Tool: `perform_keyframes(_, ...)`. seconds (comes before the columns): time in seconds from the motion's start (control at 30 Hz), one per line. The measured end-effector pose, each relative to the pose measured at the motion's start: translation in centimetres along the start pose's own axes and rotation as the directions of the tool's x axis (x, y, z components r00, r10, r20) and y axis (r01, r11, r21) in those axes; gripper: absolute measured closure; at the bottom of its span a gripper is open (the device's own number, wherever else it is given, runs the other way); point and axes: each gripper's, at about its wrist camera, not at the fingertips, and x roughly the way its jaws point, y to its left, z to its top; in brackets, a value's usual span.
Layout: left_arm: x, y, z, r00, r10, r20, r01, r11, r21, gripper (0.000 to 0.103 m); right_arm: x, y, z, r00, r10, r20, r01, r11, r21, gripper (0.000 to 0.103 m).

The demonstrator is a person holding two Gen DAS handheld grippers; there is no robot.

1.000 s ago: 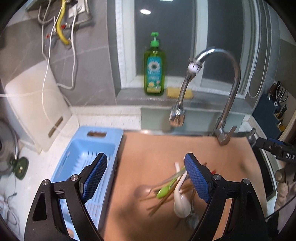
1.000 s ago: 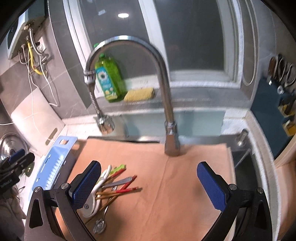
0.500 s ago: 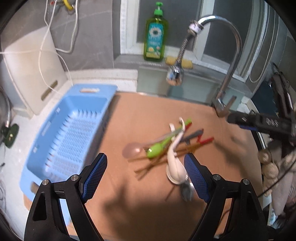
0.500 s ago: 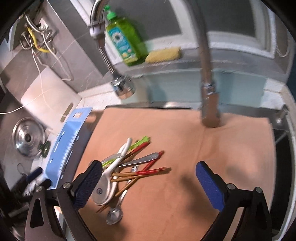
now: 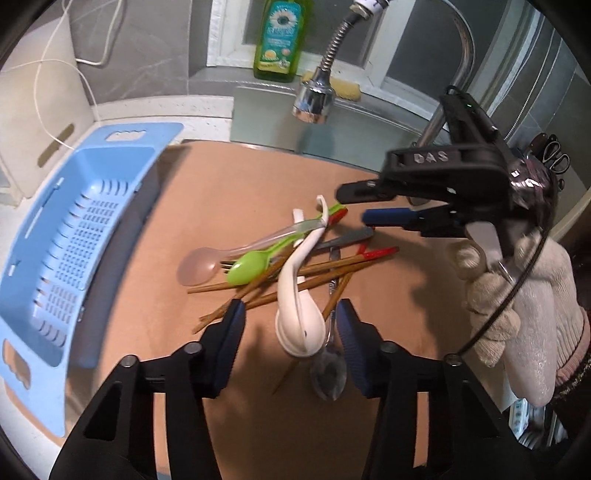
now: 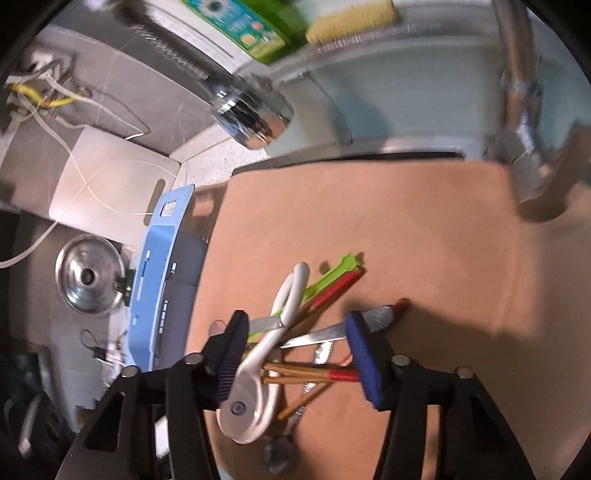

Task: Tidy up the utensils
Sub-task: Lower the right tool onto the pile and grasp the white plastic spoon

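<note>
Closing left gripper [image 5: 290,325] and right gripper [image 6: 295,343] straddling piled utensils [image 5: 295,258], ungripped.

On the black body of my right gripper [image 5: 365,207], seen from my left wrist camera, the raised letters "DAS" are legible. The green dish soap bottle [image 5: 282,35] carries a printed label with a flower emblem; its text is too small to read.
</note>
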Motion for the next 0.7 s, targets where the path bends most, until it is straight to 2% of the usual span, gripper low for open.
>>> perform_keyframes(0.07,0.3,0.0,0.0,1.0,-0.005,-0.005,0.005,1.0,0.001,0.061,0.6,-0.2,0.3,1.0,0.024,-0.013,-0.024,0.999,0.028,0.062)
perform_keyframes(0.27,1.4,0.2,0.0,1.0,-0.006,-0.029,0.006,1.0,0.005,0.066,1.6,0.6,0.9,0.999,0.026,-0.021,-0.026,1.0,0.008,0.07)
perform_keyframes(0.6,3.0,0.1,0.3,0.999,0.0,-0.048,0.001,1.0,0.02,0.066,3.1,1.3,1.4,0.997,-0.044,-0.057,0.044,0.999,-0.003,0.073)
perform_keyframes(0.7,3.4,0.1,0.4,0.998,0.001,-0.055,0.001,1.0,0.03,0.068,3.6,1.5,1.4,0.996,-0.055,-0.072,0.055,0.998,-0.001,0.078)
